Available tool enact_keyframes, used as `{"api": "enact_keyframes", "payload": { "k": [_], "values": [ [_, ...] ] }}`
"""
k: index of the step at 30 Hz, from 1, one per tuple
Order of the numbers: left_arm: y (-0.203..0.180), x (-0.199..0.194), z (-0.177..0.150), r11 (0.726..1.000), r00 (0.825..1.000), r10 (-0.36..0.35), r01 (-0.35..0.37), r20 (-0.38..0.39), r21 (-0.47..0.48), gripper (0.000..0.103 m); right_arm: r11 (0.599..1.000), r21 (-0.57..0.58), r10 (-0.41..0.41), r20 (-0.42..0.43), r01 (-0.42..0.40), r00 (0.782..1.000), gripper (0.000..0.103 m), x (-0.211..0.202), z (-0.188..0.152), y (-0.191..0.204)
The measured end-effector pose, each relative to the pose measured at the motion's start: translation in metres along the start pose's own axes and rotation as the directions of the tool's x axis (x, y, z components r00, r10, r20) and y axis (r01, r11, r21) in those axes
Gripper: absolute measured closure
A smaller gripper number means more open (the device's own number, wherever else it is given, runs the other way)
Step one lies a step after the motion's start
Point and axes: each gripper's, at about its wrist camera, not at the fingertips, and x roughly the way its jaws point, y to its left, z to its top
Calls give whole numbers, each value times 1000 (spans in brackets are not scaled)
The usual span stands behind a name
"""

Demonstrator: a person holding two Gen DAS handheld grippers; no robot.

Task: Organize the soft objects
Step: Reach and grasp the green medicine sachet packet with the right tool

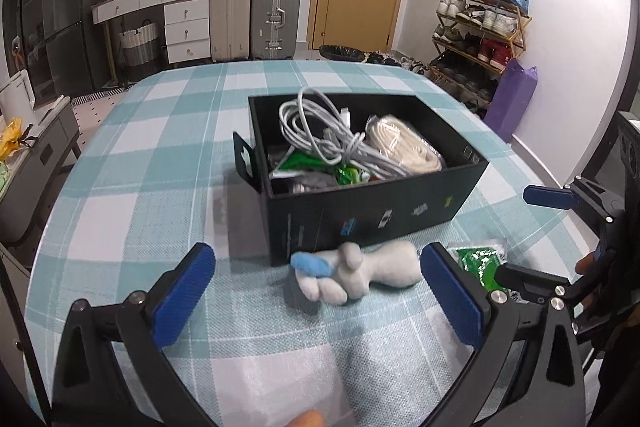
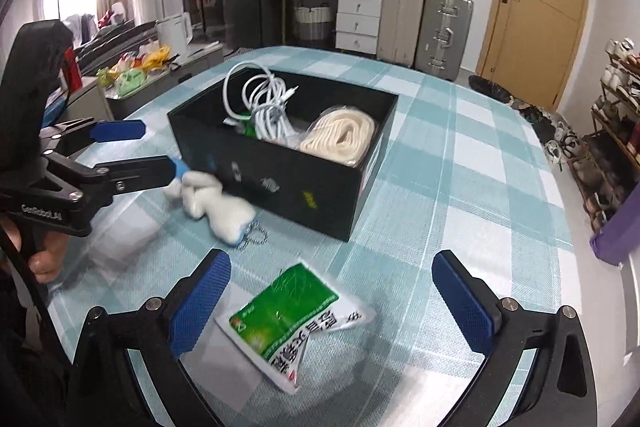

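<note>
Beside black box [image 1: 372, 211] | plush toy [image 1: 360, 273] | green packet [image 2: 284, 311] | checked tablecloth [image 1: 160, 155]

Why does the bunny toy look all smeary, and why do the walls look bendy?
Left wrist view: plush bunny smeared by motion blur; fisheye lens curves the room's edges. Right wrist view: the green packet is slightly blurred too, and the door bows.
</note>
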Motion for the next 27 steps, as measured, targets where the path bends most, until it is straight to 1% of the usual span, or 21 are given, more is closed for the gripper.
{"api": "enact_keyframes", "payload": {
  "k": [5, 8, 12, 16, 19, 25, 27],
  "values": [
    [-2, 5, -8, 1000, 1000, -11, 12, -19, 5, 0, 999, -40, 22, -43, -24, 999, 1, 5, -7, 5],
    [-1, 6, -10, 1000, 1000, -17, 17, -26, -2, 0, 999, -42, 28, -66, -31, 997, 1, 8, -9, 4],
    [0, 8, -11, 1000, 999, -21, 21, -30, -4, 0, 999, -21, 25, -88, -27, 996, 1, 16, -9, 2],
    [1, 10, -14, 1000, 999, -20, 20, -41, -4, 0, 998, 43, 39, -119, -35, 992, 1, 28, -9, 1],
    [-1, 10, -15, 1000, 999, -20, 20, -42, -1, 0, 998, 57, 36, -133, -29, 990, 1, 35, -8, 6],
    [0, 10, -16, 1000, 999, -23, 22, -46, -6, 0, 998, 58, -14, -167, 24, 986, 1, 46, -8, 11],
    [1, 11, -16, 1000, 999, -24, 23, -48, -6, 0, 997, 69, -7, -172, 20, 985, 1, 47, -10, 7]
  ]
}}
